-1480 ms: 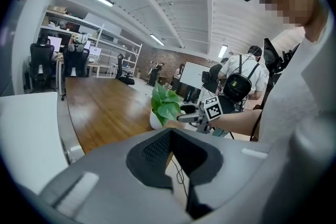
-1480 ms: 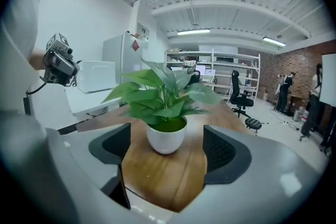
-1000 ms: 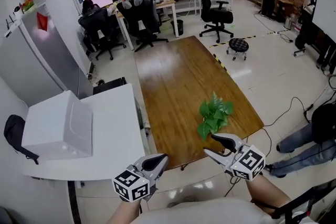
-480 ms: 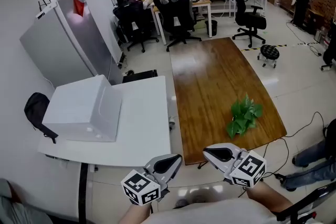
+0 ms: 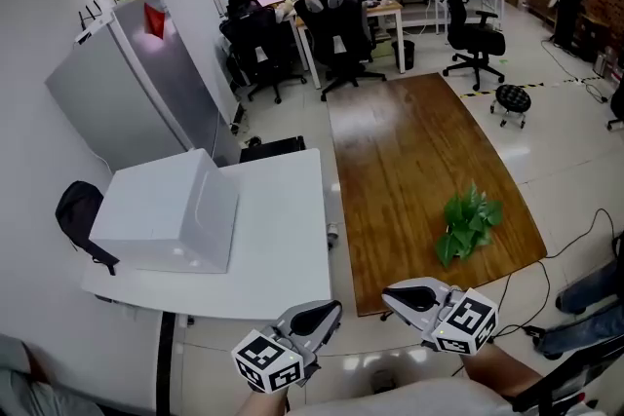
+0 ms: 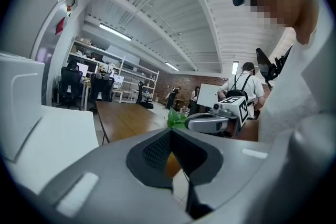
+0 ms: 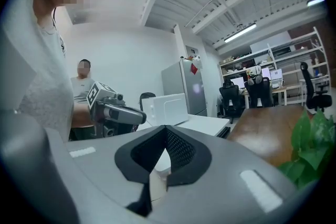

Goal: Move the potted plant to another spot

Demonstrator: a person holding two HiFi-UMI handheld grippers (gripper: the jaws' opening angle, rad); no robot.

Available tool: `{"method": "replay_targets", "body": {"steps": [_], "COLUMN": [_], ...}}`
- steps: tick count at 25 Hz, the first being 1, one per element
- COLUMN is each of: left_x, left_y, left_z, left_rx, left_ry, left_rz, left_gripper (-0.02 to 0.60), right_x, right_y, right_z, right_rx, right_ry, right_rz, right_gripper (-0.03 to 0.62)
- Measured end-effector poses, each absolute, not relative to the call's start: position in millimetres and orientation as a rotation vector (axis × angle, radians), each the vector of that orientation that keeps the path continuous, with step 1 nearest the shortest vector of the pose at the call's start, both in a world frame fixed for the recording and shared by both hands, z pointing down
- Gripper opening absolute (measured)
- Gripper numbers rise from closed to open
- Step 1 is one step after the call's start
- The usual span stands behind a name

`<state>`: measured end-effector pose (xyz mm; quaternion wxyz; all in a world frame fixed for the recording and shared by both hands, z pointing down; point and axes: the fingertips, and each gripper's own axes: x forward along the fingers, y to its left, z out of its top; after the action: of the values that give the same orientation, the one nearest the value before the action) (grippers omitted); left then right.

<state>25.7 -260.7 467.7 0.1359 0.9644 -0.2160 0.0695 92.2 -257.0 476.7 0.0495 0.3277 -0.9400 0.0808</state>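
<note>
The potted plant (image 5: 468, 224), a bunch of green leaves, stands near the front right corner of the long wooden table (image 5: 409, 141). Its pot is hidden by the leaves. My right gripper (image 5: 390, 294) hangs in front of the table's near edge, left of and below the plant, shut and empty. My left gripper (image 5: 330, 309) is beside it, before the white table (image 5: 283, 239), also shut with nothing in it. The plant (image 7: 310, 147) shows at the right edge of the right gripper view, and small (image 6: 176, 118) in the left gripper view behind the right gripper (image 6: 202, 123).
A white box (image 5: 166, 209) sits on the white table. A grey fridge (image 5: 127, 102) stands behind it. Office chairs (image 5: 336, 39) and desks line the far end. A person's legs (image 5: 595, 302) and cables lie on the floor right of the wooden table.
The right gripper's jaws have closed on nothing. Both grippers have drifted left, away from the plant, and the head view has swung left so the white table shows more.
</note>
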Motion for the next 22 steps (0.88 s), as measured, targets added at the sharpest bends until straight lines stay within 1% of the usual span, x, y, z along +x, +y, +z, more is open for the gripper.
{"method": "replay_targets", "body": {"steps": [5, 10, 22], "left_x": [11.8, -20.8, -144.6], "left_y": [-249.5, -213.9, -44.9], "left_z": [470.1, 463.3, 461.2], "left_rx": [2.787, 2.796, 2.803], "left_ry": [-0.614, -0.634, -0.647], "left_rz": [0.188, 0.173, 0.191], "left_gripper": [-0.003, -0.003, -0.003], "right_x": [68.3, 39.9, -57.6], "right_y": [-244.6, -207.6, -39.9], "right_z": [486.0, 484.7, 465.0], "right_rx": [0.966, 0.948, 1.077], "right_ry": [-2.864, -2.842, -2.88], "right_rz": [0.295, 0.279, 0.326], "right_gripper": [0.005, 0.005, 0.005]}}
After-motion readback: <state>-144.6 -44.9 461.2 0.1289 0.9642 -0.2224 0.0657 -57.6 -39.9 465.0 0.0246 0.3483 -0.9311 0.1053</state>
